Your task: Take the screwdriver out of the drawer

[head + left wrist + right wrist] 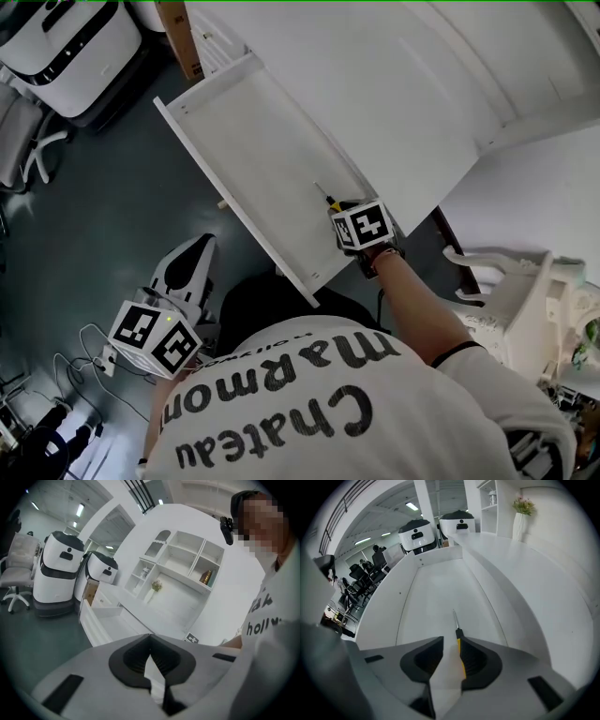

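The white drawer stands pulled out from the desk. Near its front right corner lies the screwdriver, yellow-handled with a thin metal shaft. My right gripper points steeply down into the drawer over the handle. In the right gripper view the screwdriver sits between the parted jaws of the right gripper, its handle along the right-hand pad, with a gap on the other side. My left gripper hangs above the floor, left of the drawer front; in its own view the left gripper has its tips together and nothing held.
A white desk top runs along the drawer's right. Two white robots and an office chair stand on the grey floor beyond. Cables lie on the floor at lower left. A white frame is at the right.
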Demonstrator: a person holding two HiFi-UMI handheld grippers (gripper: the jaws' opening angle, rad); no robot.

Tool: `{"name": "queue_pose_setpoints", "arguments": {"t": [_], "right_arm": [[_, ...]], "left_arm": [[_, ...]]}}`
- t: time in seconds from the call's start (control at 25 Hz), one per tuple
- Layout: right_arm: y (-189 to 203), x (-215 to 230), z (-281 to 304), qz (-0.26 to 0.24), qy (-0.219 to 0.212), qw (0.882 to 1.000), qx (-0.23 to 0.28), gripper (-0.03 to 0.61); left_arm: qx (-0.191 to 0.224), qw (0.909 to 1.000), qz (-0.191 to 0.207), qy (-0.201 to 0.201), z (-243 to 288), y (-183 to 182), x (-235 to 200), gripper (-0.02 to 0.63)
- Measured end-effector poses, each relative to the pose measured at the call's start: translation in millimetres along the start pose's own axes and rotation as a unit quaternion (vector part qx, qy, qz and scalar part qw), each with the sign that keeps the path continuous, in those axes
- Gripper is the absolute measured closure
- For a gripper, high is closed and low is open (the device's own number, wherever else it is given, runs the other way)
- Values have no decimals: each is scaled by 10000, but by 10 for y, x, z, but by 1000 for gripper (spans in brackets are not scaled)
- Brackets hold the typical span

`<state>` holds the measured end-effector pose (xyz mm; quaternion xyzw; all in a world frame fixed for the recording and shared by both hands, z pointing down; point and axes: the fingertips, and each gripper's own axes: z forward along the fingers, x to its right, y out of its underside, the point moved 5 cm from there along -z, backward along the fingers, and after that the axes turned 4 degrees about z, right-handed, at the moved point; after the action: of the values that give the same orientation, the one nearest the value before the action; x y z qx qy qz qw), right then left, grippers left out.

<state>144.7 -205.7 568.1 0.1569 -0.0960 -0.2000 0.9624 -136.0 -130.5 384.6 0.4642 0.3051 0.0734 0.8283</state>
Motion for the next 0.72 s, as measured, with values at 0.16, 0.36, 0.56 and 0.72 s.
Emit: {"name": "queue_pose_setpoints", "arguments": {"t": [0.16, 0.36, 0.56, 0.72], "right_arm": [[-14, 18, 66, -177, 38, 9998, -117, 431], [-25, 61, 135, -373, 121, 9988, -290, 433], [-30, 114, 219, -404, 110, 9982, -419, 433], [-10, 116, 249, -463, 13, 9976, -511, 434]], "left_arm": [[62, 9999, -32, -115, -33, 8, 9, 591], [129, 9995, -70, -276, -77, -9, 8, 591], [181, 9988, -78, -443, -122, -18, 16, 591], [216, 9982, -115, -541, -135, -3, 43, 591]]}}
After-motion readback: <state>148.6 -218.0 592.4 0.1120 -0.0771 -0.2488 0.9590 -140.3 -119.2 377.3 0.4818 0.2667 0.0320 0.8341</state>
